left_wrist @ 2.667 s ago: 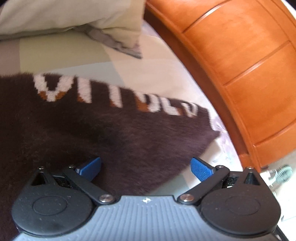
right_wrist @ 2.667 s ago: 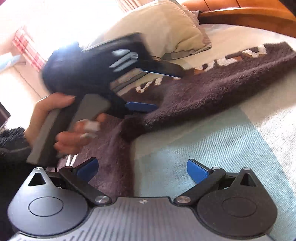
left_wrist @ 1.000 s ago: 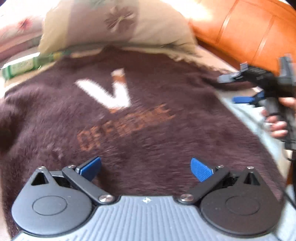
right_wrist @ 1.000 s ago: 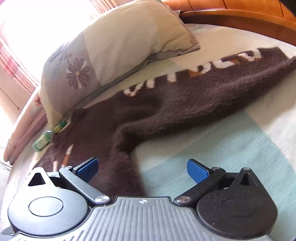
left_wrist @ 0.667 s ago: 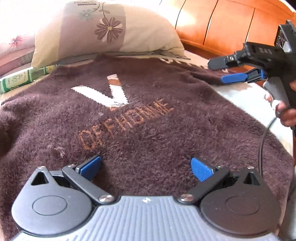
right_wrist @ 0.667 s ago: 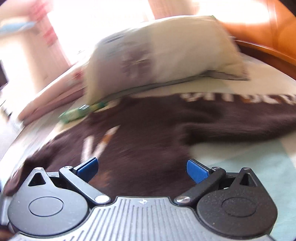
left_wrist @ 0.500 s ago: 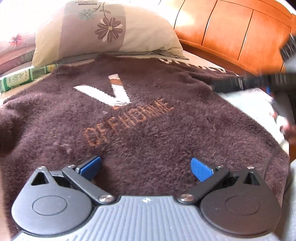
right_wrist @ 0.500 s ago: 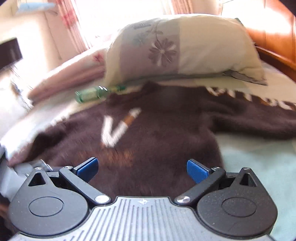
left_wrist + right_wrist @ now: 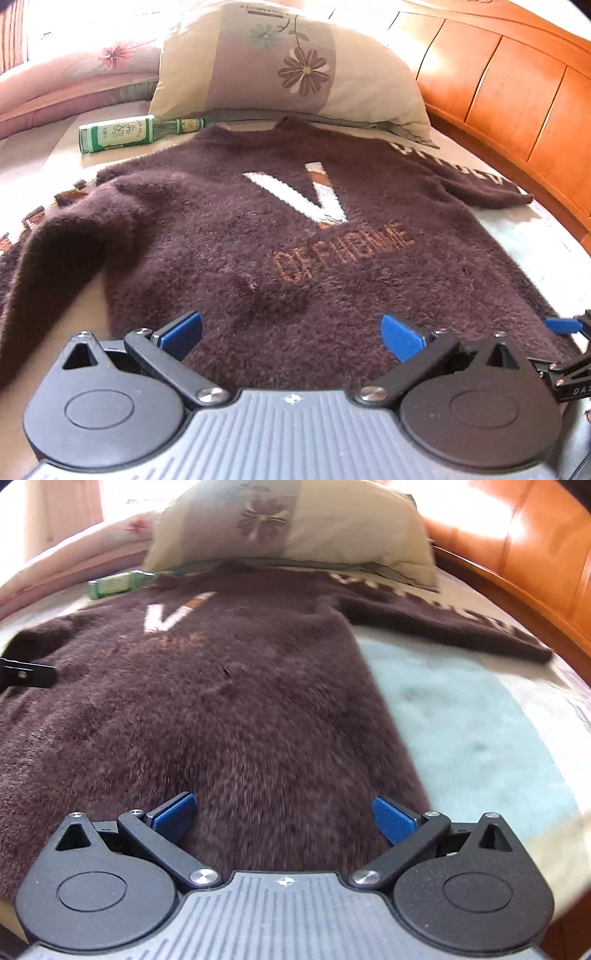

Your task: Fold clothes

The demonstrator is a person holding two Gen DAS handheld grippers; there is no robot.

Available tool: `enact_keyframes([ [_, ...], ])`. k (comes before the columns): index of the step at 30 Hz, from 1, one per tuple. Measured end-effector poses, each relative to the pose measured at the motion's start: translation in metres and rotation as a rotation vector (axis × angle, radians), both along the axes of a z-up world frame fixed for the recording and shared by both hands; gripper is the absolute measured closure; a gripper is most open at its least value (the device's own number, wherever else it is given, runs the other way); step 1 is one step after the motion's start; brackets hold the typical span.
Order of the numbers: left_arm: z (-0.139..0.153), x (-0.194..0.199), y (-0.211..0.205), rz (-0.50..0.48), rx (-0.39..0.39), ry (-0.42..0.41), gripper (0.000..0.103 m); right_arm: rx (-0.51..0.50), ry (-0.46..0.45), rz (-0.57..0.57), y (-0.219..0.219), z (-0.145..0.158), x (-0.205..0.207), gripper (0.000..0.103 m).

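A fuzzy dark brown sweater [image 9: 229,236] with a white V and orange lettering lies face up on the bed, collar toward the pillow, both sleeves spread out. My left gripper [image 9: 291,334] is open just above its bottom hem, left of centre. My right gripper [image 9: 284,814] is open over the hem's right part, and the sweater [image 9: 221,701] fills that view. One blue fingertip of the right gripper [image 9: 561,325] shows at the right edge of the left wrist view. A black part of the left gripper [image 9: 26,672] shows at the left edge of the right wrist view.
A flowered pillow [image 9: 295,70] lies beyond the collar. A green glass bottle [image 9: 122,134] lies on its side at the left of it. An orange wooden headboard [image 9: 517,85] runs along the right. A pale blue and cream bedspread [image 9: 461,720] shows right of the sweater.
Both grippers have swung from the right sleeve to the sweater's bottom hem and now point at the pillow. The right gripper has dropped low beside the left one. Both stayed open.
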State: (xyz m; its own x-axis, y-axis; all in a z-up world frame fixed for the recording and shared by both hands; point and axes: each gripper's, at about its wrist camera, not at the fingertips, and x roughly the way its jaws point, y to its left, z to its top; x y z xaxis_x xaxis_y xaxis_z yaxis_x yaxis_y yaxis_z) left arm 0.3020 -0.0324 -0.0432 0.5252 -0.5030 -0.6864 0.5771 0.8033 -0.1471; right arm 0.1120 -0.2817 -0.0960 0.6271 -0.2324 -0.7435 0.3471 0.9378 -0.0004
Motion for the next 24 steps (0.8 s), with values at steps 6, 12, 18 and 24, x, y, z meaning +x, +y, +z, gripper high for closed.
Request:
enact_keyframes([
  [6,0.015,-0.003,0.013,-0.023,-0.070,0.035,0.001,-0.011,0.034,-0.138,0.024,-0.001,-0.019,0.000],
  [12,0.019,-0.009,0.018,-0.057,-0.114,0.056,0.001,-0.015,0.086,-0.146,0.033,0.014,-0.014,0.000],
  [18,0.013,-0.006,0.013,-0.034,-0.157,0.020,0.001,-0.020,0.055,-0.025,0.045,0.013,0.010,0.000],
  [24,-0.005,-0.012,-0.009,-0.038,-0.063,-0.063,0.001,0.031,-0.027,0.014,0.047,-0.005,-0.021,0.000],
])
